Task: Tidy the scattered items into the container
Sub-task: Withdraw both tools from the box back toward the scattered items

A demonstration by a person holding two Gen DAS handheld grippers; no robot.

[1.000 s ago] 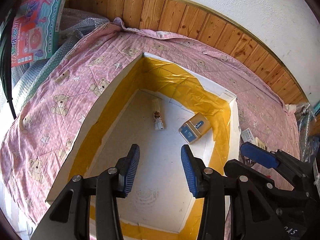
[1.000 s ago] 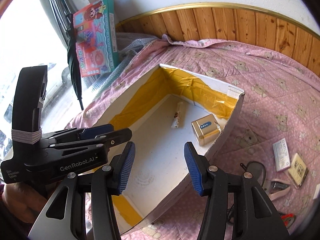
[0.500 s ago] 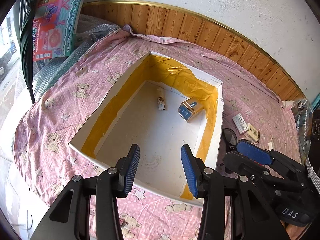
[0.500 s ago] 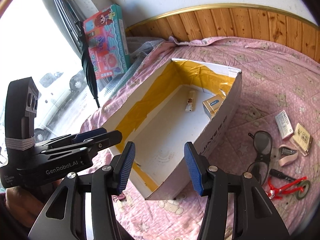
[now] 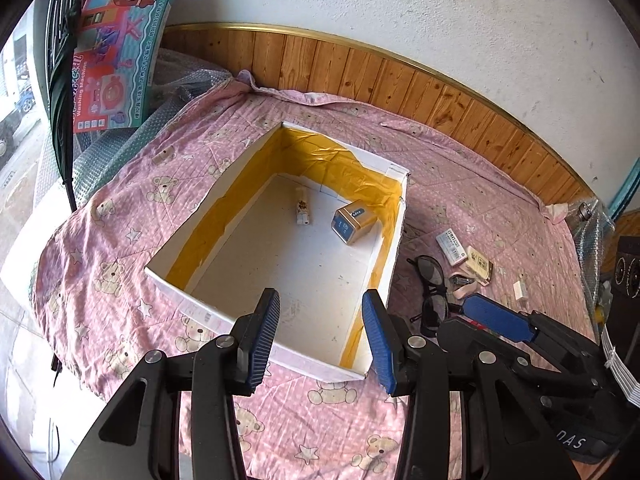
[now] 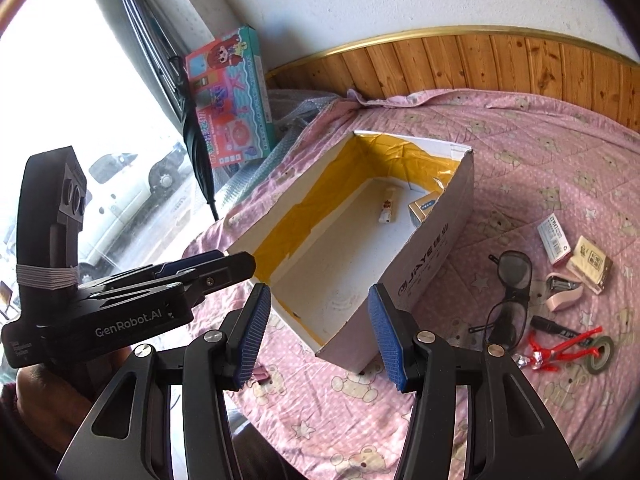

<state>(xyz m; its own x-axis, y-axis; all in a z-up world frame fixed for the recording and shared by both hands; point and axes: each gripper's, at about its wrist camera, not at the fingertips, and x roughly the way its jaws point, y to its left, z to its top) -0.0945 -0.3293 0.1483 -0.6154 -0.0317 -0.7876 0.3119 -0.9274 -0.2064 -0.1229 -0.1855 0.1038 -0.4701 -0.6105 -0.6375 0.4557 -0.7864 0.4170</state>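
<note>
Pink quilt (image 5: 132, 208) bears box (image 5: 384, 264) (claws (image 5: 320, 338) seemingly empty).

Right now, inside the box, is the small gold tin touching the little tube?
Apart. The left wrist view shows bare white floor between the gold tin and the tube in the box.

The cardboard box's (image 6: 436, 256) near wall hid most of a gold tin (image 6: 422, 209) in the right wrist view. The left gripper's (image 6: 224, 264) body concealed its own fingers there. Sunglasses (image 5: 432, 284) were partly covered by the right gripper (image 5: 496, 320) in the left wrist view. Print on a small white packet (image 6: 554, 238) was too small to read.
</note>
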